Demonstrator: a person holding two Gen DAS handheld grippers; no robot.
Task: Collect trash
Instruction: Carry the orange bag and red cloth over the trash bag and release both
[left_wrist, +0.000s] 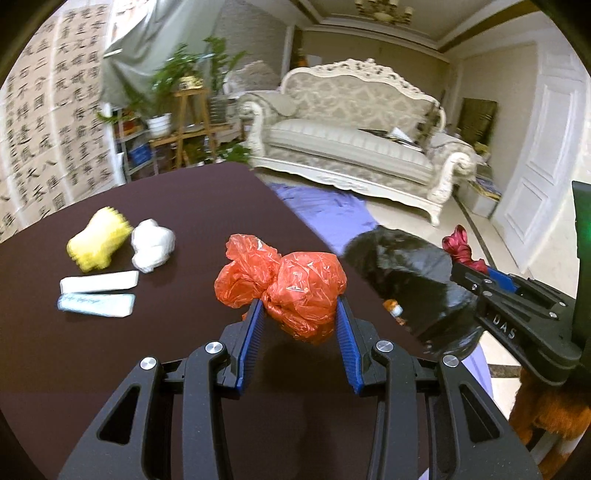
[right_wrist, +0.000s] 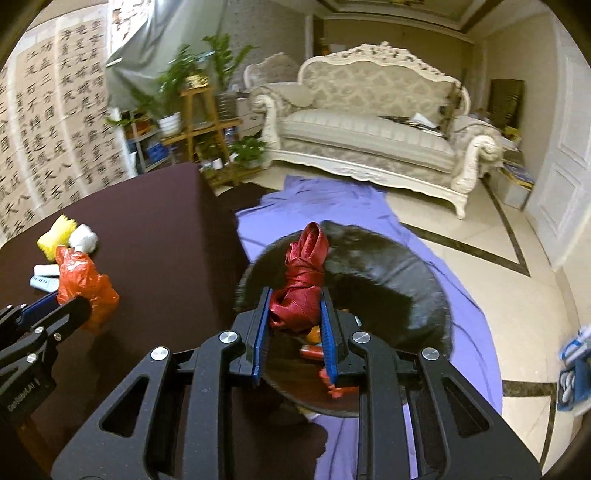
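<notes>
Left gripper clamped on an orange bag, crumpled, raised a little above the dark table, near its right edge. Blue pads pressed against both sides of the bag.

Right gripper closed on a red ribbon, bunched and knotted, held over the open mouth of a black bin bag just off the table's right edge. Some orange and red scraps already inside the bin bag, too dim to name.

Toward the table's left edge: a yellow wad touching a white wad; just nearer, a white packet and a pale blue packet, side by side, lying flat.

Under the bin bag, a purple sheet spread on the tiled floor. Beyond it, a cream sofa. Plants on wooden stands past the table's far edge.
</notes>
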